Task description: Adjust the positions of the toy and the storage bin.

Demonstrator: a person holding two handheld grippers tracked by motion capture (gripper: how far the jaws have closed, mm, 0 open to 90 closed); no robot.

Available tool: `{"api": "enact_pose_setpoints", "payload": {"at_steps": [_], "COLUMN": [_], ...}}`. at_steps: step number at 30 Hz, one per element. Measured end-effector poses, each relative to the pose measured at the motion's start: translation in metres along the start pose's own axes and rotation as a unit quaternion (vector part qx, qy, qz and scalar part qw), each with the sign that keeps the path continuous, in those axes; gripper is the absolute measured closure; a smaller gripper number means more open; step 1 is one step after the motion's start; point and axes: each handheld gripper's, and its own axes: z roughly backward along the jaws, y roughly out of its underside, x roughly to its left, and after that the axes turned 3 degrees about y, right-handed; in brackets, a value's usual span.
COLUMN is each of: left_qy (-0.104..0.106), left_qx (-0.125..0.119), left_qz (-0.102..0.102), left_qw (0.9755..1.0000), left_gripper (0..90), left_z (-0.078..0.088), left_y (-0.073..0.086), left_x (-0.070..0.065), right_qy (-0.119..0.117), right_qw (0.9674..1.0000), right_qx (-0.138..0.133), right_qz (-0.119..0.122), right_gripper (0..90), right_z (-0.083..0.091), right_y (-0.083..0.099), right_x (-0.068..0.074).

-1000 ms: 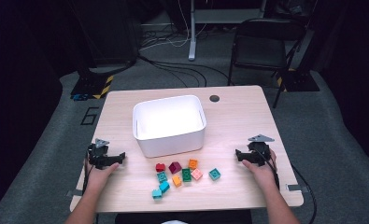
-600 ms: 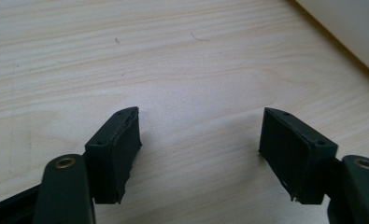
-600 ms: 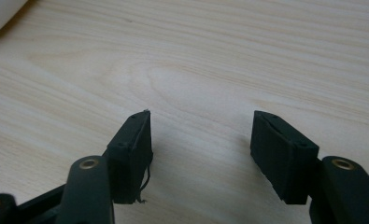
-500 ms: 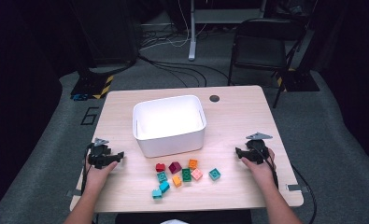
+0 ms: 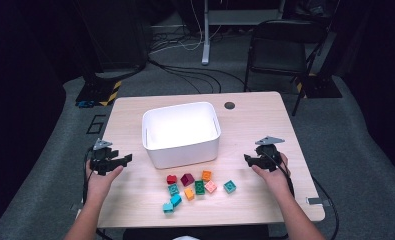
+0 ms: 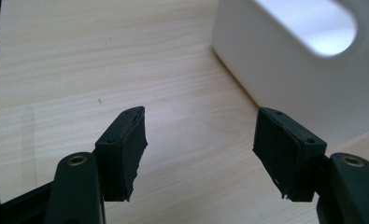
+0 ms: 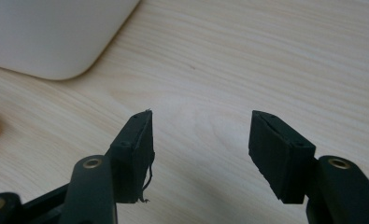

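Your light wooden tabletop (image 5: 255, 125) carries a white rectangular plastic bin (image 5: 181, 132) near its middle, open side up. Both of your forearms come in from the near edge, one on each side of the bin, wrists roughly level and each hand wrapped around its tool from below.

Your left gripper (image 5: 116, 161) sits off the bin's left near corner, pointing inward toward it; in the left gripper view (image 6: 201, 149) its black jaws stand wide apart with only bare wood between them and the bin's white wall just ahead to the right. Your right gripper (image 5: 251, 161) sits off the bin's right side, pointing inward as well. In the right gripper view (image 7: 198, 154) its jaws are wide apart after closing in slightly, with nothing between them, and the bin's rounded corner shows at the upper left.

The small plastic toy bricks (image 5: 194, 188) lie in a loose cluster on the tabletop just in front of the bin, between your two hands and touched by neither: red, maroon, orange, green, pink and teal pieces, with the teal brick (image 5: 229, 186) nearest your right gripper.
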Motion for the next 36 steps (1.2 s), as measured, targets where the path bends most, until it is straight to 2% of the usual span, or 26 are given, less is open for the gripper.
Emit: {"api": "enact_pose_setpoints", "payload": {"at_steps": [1,7,12,16,23,32,36], "left_qy": [0.0,0.018,0.029,0.031,0.036,0.065,0.073], "left_qx": [-0.006,-0.008,-0.013,-0.02,-0.027,-0.023,-0.013], "left_qz": [-0.004,-0.018,-0.028,-0.039,-0.045,-0.035,-0.04], "left_qw": [1.0,0.9996,0.9991,0.9985,0.998,0.997,0.9965], "left_gripper": [34.1,33.7,33.6,33.6,33.0,32.9,33.0], "left_z": [0.001,0.006,0.013,0.022,0.029,0.02,0.012], "left_y": [-0.004,-0.021,-0.031,-0.041,-0.057,-0.065,-0.066], "left_x": [-0.003,-0.014,-0.022,-0.028,-0.034,-0.042,-0.048], "right_qy": [-0.002,-0.018,-0.03,-0.034,-0.044,-0.057,-0.051], "right_qw": [1.0,0.9996,0.9992,0.9987,0.9979,0.9968,0.9961], "right_qx": [-0.001,-0.01,-0.021,-0.029,-0.038,-0.049,-0.066], "right_qz": [0.001,0.017,0.012,0.023,0.031,0.028,0.029], "right_gripper": [39.7,39.8,39.7,39.8,39.7,39.4,39.4], "right_z": [0.001,0.002,0.005,0.009,0.015,0.022,0.024], "right_y": [-0.002,-0.018,-0.029,-0.039,-0.055,-0.073,-0.083], "right_x": [0.001,0.011,0.017,0.023,0.029,0.035,0.037]}}
